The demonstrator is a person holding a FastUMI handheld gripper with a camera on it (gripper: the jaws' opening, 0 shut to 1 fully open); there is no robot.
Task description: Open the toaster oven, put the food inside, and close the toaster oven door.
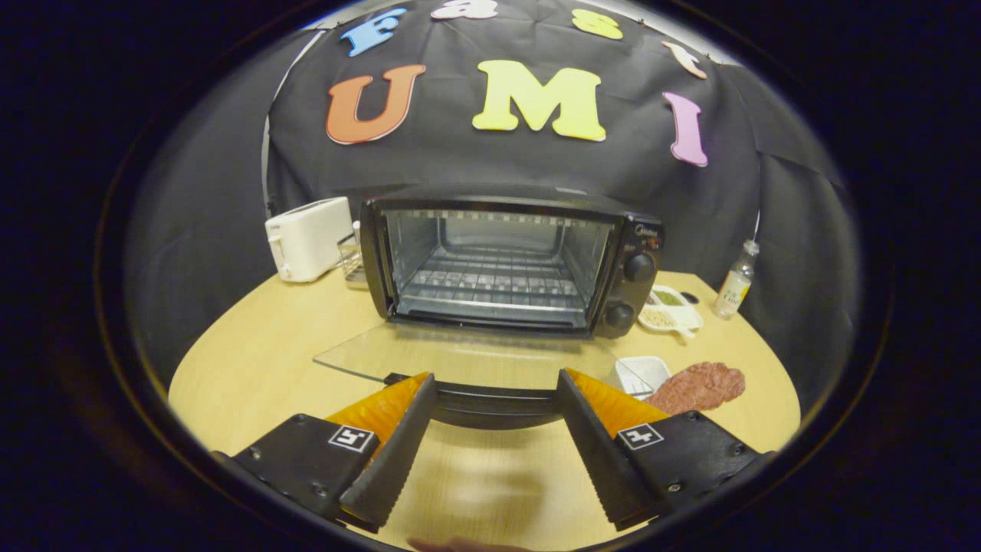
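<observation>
A black toaster oven (636, 245) stands on the wooden table beyond my fingers, with its wire rack (490, 285) bare inside. Its glass door (467, 359) lies folded down flat toward me, and the door's dark handle (494, 400) runs across just ahead of my fingertips. My gripper (497, 383) is open, with one finger at each end of the handle span and nothing pressed between them. A slab of reddish raw meat (699, 387) lies on the table to the right of the door, past my right finger.
A white pop-up toaster (308, 238) stands left of the oven. Right of the oven are a white divided dish with seasonings (669, 308), a small white square dish (642, 373) and a clear bottle (734, 285). The table's round edge (774, 383) curves close behind the meat.
</observation>
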